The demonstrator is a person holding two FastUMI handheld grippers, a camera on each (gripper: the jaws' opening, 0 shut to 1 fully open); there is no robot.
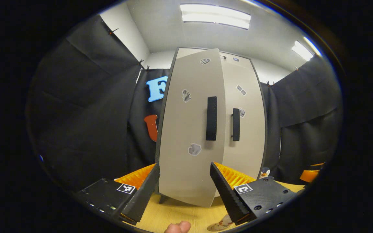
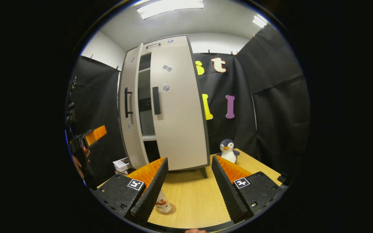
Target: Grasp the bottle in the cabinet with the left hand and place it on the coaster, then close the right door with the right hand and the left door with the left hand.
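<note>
The tall beige cabinet point(image 1: 238, 106) stands on the wooden table. Its left door point(image 1: 189, 129) hangs ajar, swung toward me, with a black handle point(image 1: 211, 118). The right door point(image 2: 176, 110) sits flush against the cabinet, and shelves show in the gap point(image 2: 146, 97) between the doors. The bottle point(image 2: 163, 204) stands upright on a round coaster point(image 2: 172, 209) near the table's front, partly behind a finger of my right gripper. My left gripper point(image 1: 184, 171) is open, just in front of the left door's lower part. My right gripper point(image 2: 189, 161) is open and holds nothing, well back from the cabinet.
A toy penguin point(image 2: 228, 150) sits on the table right of the cabinet. Small white boxes point(image 2: 121, 164) lie by the cabinet's left foot. A person's thumb point(image 1: 178, 227) shows at the bottom edge. Black cloth walls close in the booth on both sides.
</note>
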